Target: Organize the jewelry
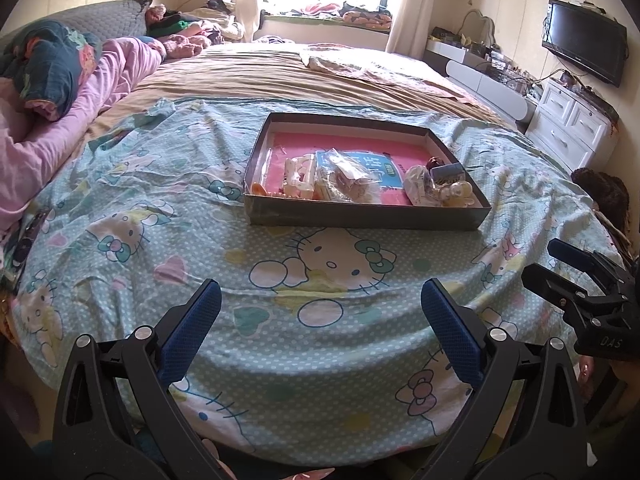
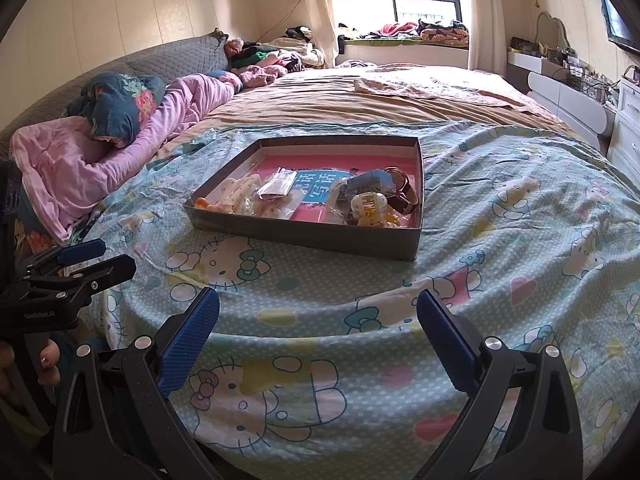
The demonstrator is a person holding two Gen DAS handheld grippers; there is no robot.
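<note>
While both my left gripper (image 1: 320,308) and right gripper (image 2: 318,320) hang spread wide with nothing held, the jewelry (image 1: 360,180) sits piled in the tray (image 1: 360,216) on the bed (image 1: 160,240), near edge; sorted or not, can't say.

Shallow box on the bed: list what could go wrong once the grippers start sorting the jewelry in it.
1. The box rests on a soft, wrinkled sheet, so pressing inside may tip or slide it.
2. The plastic bags and the hair claw lie piled together; pulling one could drag others out.
3. Left gripper and right gripper are both open and held short of the box; small pieces may slip from their wide pads.
</note>
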